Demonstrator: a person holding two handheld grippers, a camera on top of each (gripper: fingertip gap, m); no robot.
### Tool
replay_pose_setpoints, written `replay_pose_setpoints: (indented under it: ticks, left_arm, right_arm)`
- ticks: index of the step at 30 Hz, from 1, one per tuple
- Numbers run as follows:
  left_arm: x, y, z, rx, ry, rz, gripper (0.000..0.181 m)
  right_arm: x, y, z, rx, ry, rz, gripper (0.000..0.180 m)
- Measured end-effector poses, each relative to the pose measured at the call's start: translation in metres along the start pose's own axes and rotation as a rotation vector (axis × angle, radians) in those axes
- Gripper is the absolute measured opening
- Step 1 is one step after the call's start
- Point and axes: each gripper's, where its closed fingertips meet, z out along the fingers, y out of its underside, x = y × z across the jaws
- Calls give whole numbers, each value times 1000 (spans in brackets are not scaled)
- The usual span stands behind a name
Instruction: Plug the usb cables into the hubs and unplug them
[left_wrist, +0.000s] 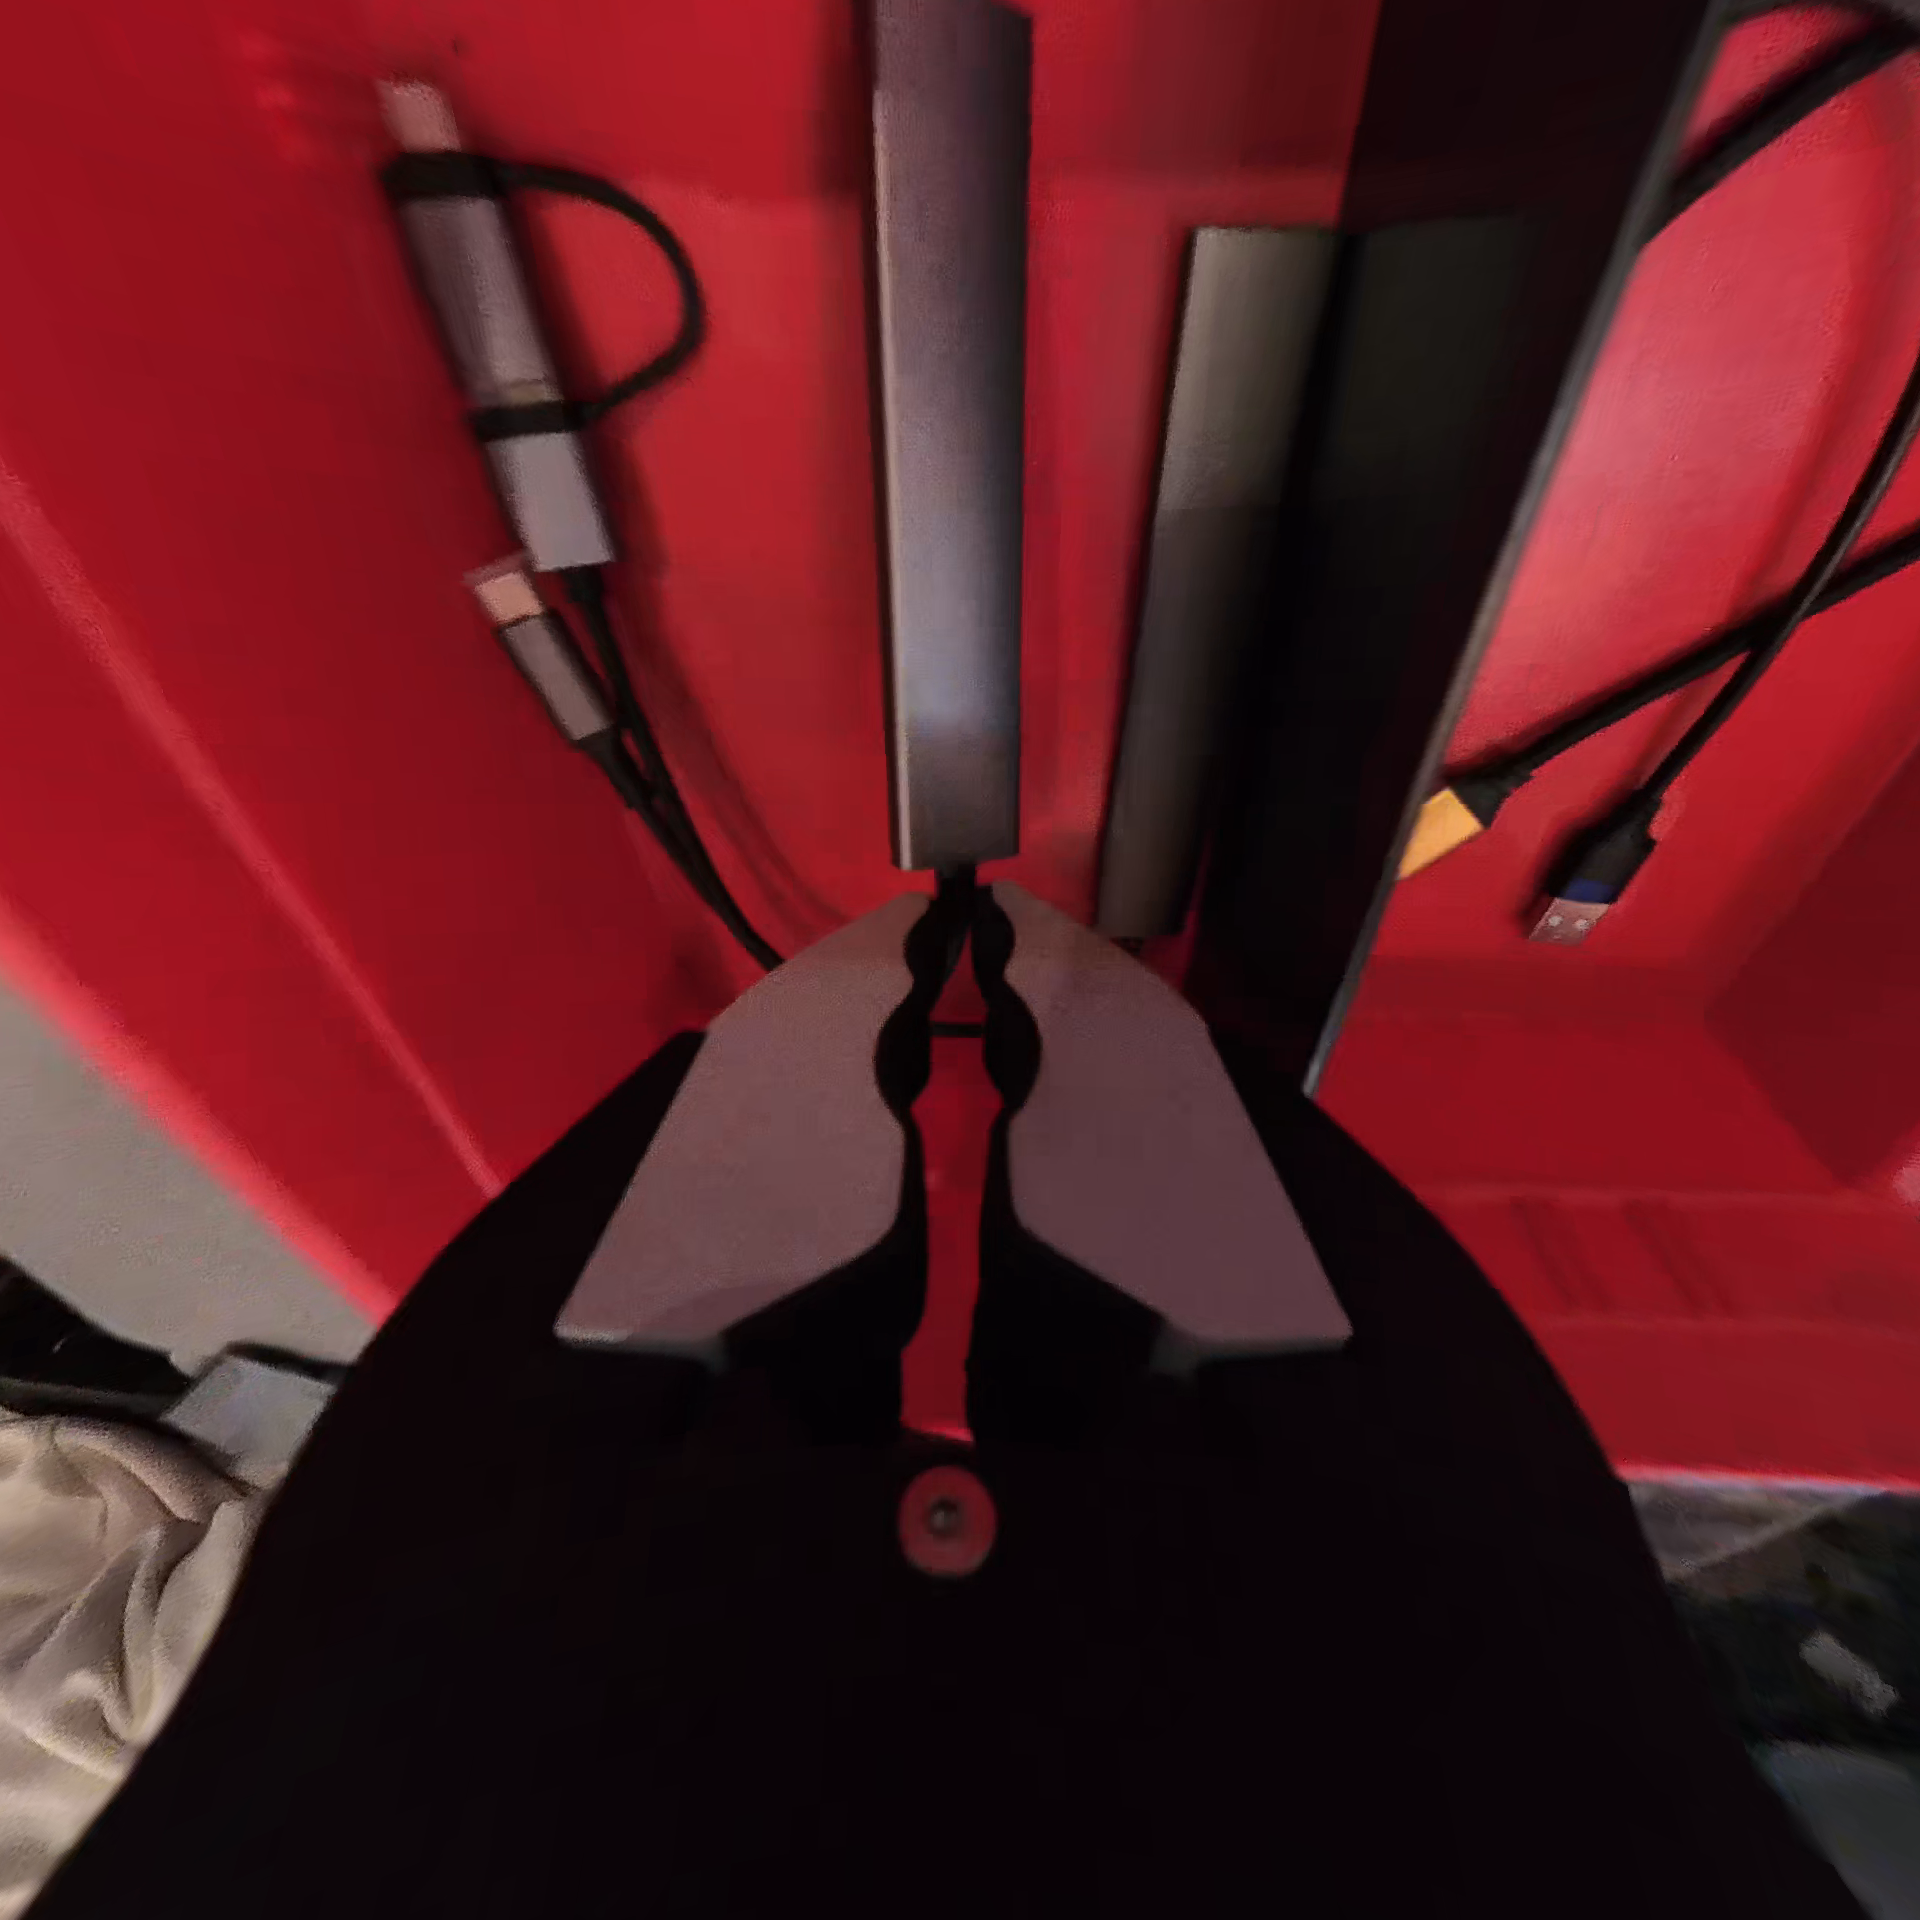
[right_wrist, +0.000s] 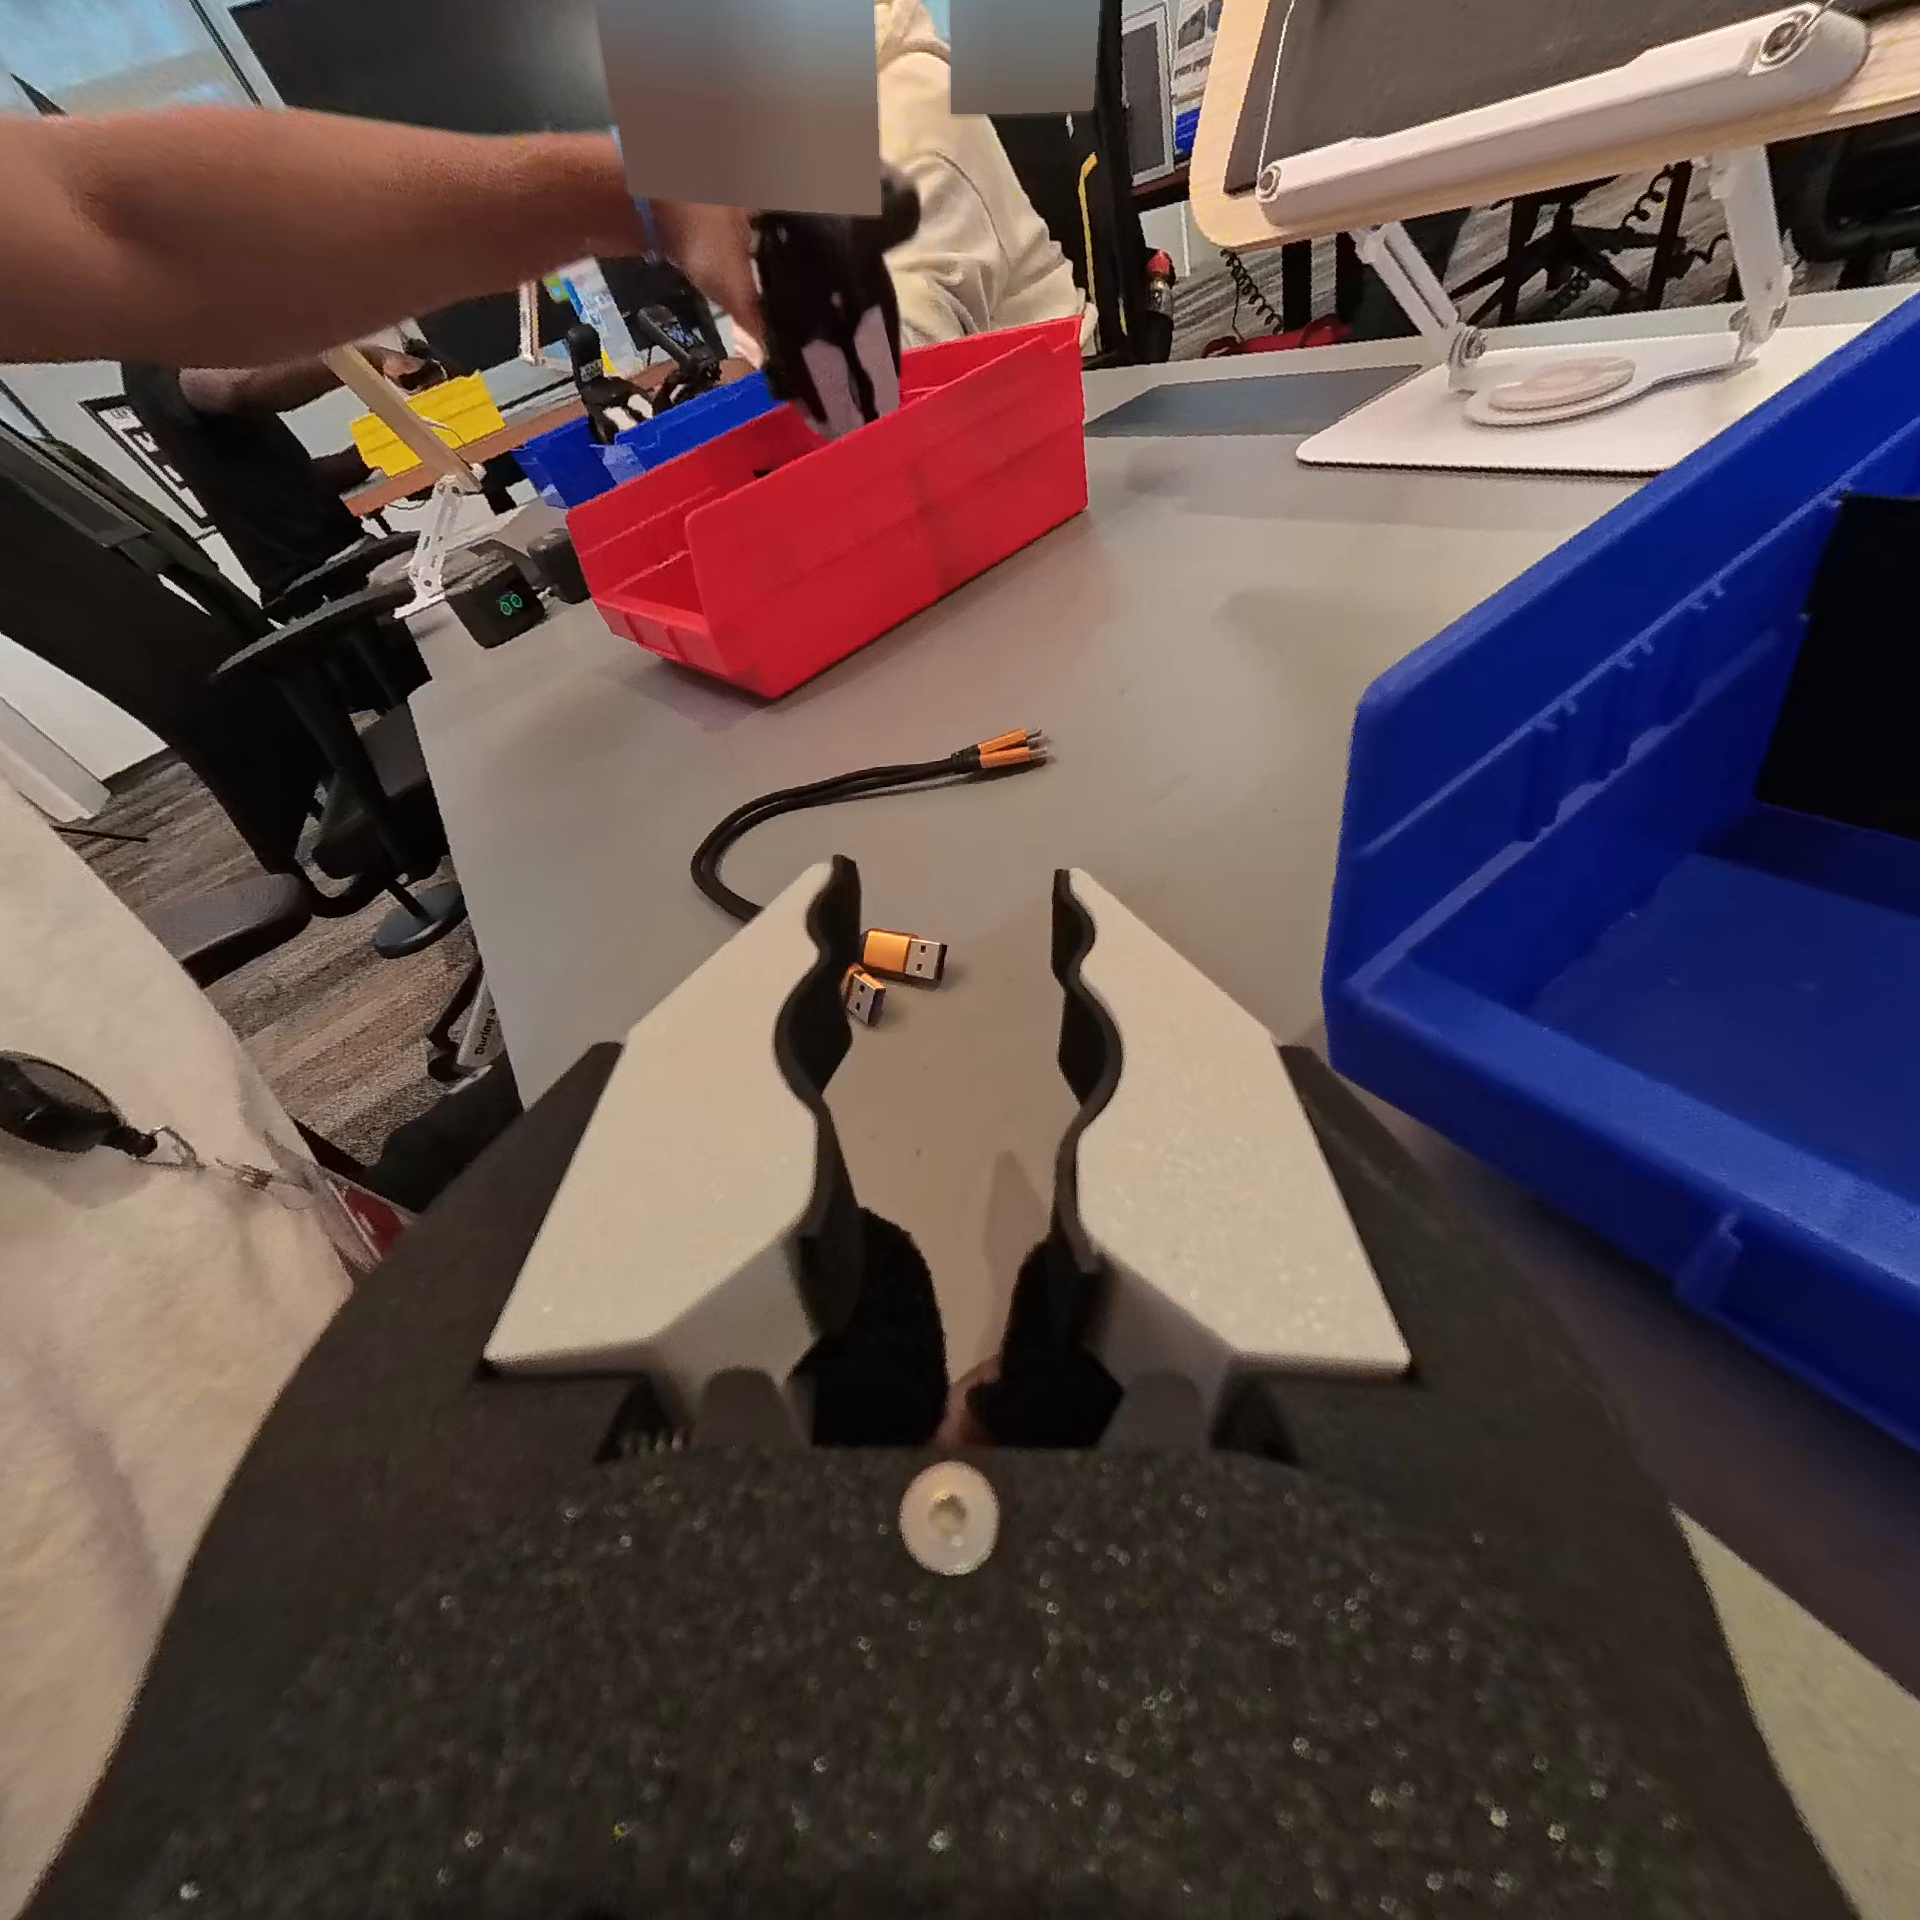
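Note:
In the left wrist view my left gripper (left_wrist: 954, 906) is down inside the red bin (left_wrist: 260, 623). Its jaws stand nearly closed on the thin black cable at the near end of a long grey hub (left_wrist: 951, 468). A second grey hub (left_wrist: 1195, 582) lies just to the right. An orange USB plug (left_wrist: 1439, 826) and a black and blue USB plug (left_wrist: 1590, 883) lie further right. My right gripper (right_wrist: 951, 883) is open and empty above the grey table (right_wrist: 1195, 675). Two orange USB plugs (right_wrist: 904, 956) lie between its fingertips, and their black cable (right_wrist: 831, 790) runs ahead.
Grey adapters with black cables (left_wrist: 499, 343) lie in the red bin's left part. A dark divider (left_wrist: 1455, 468) stands right of the hubs. In the right wrist view the red bin (right_wrist: 831, 561) sits ahead and a blue bin (right_wrist: 1610, 935) stands close on the right. A white stand (right_wrist: 1507, 395) is at the back. The tips of one gripper are about 55 cm away from the tips of the other.

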Motion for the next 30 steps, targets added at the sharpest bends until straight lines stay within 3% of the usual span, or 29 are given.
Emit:
replay_pose_setpoints:
  ticks: [5, 9, 14, 17, 24, 27, 30]
  left_arm:
    - [-4, 2, -65, 96, -93, -40, 4]
    - [24, -13, -125, 232, -82, -57, 3]
    - [66, -43, -187, 314, -115, 9, 3]
    - [96, -71, -215, 366, -117, 58, 3]
    - [162, -146, -229, 366, -115, 246, 3]
    - [184, -176, -215, 343, -101, 321, 3]
    - [204, -200, -196, 311, -94, 393, 3]
  right_arm:
    - [-2, 1, 0, -10, 9, -26, 36]
    - [-10, -18, 13, 30, 15, -94, 37]
    - [-19, -40, 66, -67, 81, -470, 45]
    - [-26, -62, 101, -38, 107, -552, 48]
    - [-73, -121, 146, 91, -34, -522, 57]
    - [-93, -106, 155, -17, -116, -579, 66]
    - [-89, -88, 155, -112, -103, -549, 48]
